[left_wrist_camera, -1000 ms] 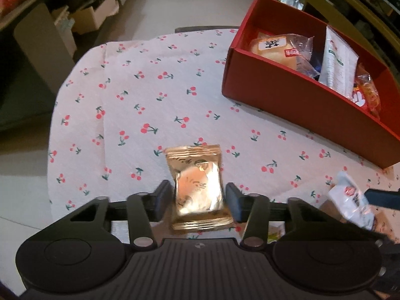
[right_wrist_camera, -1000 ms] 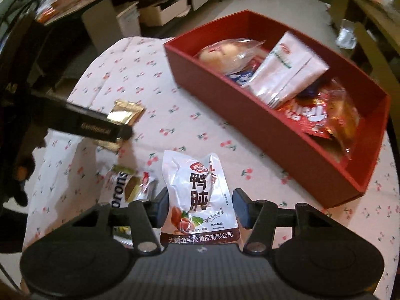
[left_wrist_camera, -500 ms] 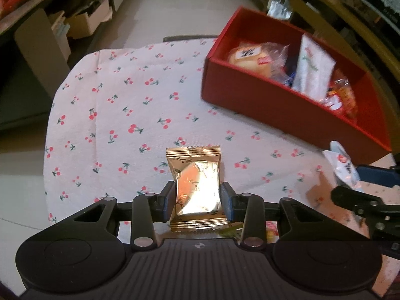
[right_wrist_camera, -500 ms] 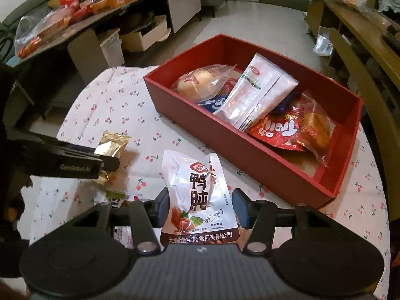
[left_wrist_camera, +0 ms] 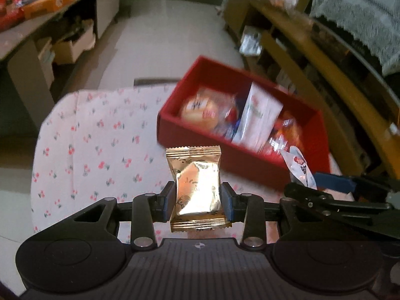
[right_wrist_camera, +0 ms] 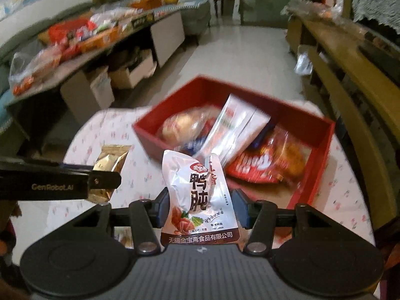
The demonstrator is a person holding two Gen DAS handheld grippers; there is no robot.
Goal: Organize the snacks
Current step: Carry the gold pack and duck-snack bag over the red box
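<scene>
Gold foil snack packet (left_wrist_camera: 196,183), crimped top and bottom, shiny glare on its belly, pinched upright in the left gripper (left_wrist_camera: 197,201), both pads pressed into its sides after the jaws closed in; it hangs clear above the cherry-print tablecloth (left_wrist_camera: 100,150). White pouch (right_wrist_camera: 197,195) with red logo, big dark Chinese characters and a meat picture, clamped in the right gripper (right_wrist_camera: 200,206), pads squeezing its lower half, top flopping forward over the near wall of the red box (right_wrist_camera: 322,155). The box sits at the far right end of the table, open top, already holding a clear-wrapped bun (right_wrist_camera: 183,127), a white foil bag (right_wrist_camera: 235,127) standing tilted in the middle, and a red-orange packet (right_wrist_camera: 265,162) at the right end; contents blurred. The two grippers are side by side, each visible from the other's camera, both short of the box's near wall. Cluttered shelf (right_wrist_camera: 82,40) of packets at far left, wooden bench (right_wrist_camera: 350,80) along the right.
</scene>
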